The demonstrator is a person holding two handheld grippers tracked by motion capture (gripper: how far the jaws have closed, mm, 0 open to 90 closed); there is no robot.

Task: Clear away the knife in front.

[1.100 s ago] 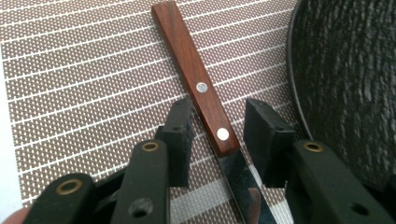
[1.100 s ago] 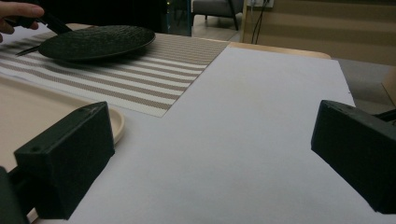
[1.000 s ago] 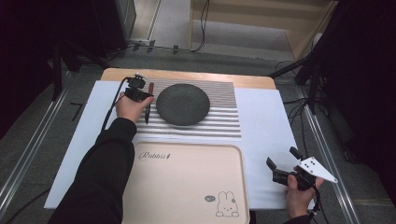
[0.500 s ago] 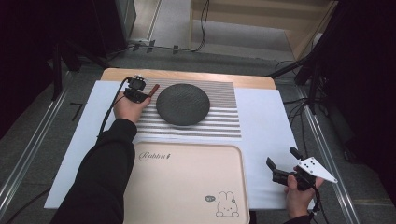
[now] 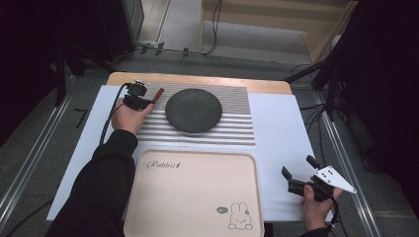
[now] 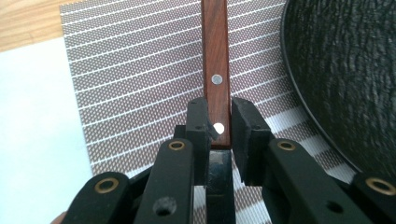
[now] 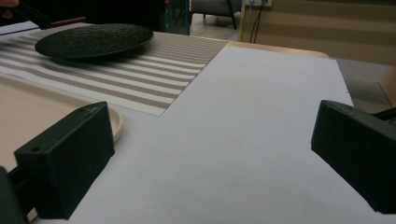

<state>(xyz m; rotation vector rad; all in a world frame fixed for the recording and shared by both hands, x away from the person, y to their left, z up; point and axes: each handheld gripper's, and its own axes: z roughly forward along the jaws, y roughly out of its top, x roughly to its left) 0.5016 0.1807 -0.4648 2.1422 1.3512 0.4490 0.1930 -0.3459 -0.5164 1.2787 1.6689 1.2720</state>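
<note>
Left gripper [image 6: 219,126] jaws just closed further, clamped on wooden handle [image 6: 215,70] beside black plate [image 5: 193,109]; right gripper [image 5: 302,174] jaws apart, nothing between.

Left hand-held gripper [image 6: 218,128] clamps a brown wooden handle [image 6: 215,65] with two metal rivets, handle pointing up-frame. Striped placemat [image 6: 135,88] beneath; black textured plate [image 6: 345,74] at right; white sheet [image 6: 37,121] left, bare wooden tabletop [image 6: 23,18] top-left.

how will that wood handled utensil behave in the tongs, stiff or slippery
Probably stiff: the wood handled utensil has a straight, riveted handle. Its smooth, flat sides may slip a little. Held near one end by the left tongs, it might tilt or pivot.
</note>
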